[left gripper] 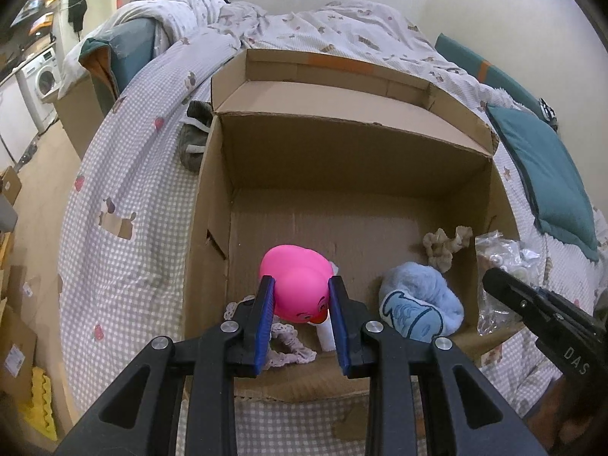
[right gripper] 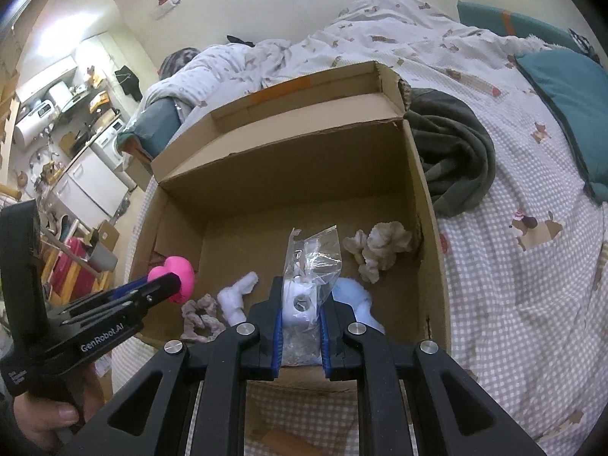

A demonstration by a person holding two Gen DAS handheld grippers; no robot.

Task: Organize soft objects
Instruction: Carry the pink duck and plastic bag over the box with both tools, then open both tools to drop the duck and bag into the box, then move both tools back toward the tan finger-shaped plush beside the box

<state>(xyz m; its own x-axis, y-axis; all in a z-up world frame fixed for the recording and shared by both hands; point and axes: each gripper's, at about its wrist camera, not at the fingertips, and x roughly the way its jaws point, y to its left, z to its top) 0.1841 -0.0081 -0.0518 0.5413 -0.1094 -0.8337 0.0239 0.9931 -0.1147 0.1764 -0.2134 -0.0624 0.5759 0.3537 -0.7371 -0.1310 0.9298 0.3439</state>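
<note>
On the bed point(left gripper: 125, 197), a box point(left gripper: 342, 159) — right tongs point(right gripper: 300, 296) half-hide a bagged item point(right gripper: 307, 266).

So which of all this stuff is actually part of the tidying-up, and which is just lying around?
Part of the job:
- cardboard box
- pink rubber duck, held in the left gripper
- clear plastic bag, held in the right gripper
- blue plush, beige scrunchie and pink scrunchie, lying in the box

Just lying about:
- teal pillow
- dark garment beside the box
- checked bedspread

"DAS" is printed in white on the black body of the right gripper point(left gripper: 490, 277). "GenRobot.AI" is printed in white on the side of the left gripper point(right gripper: 169, 279).
</note>
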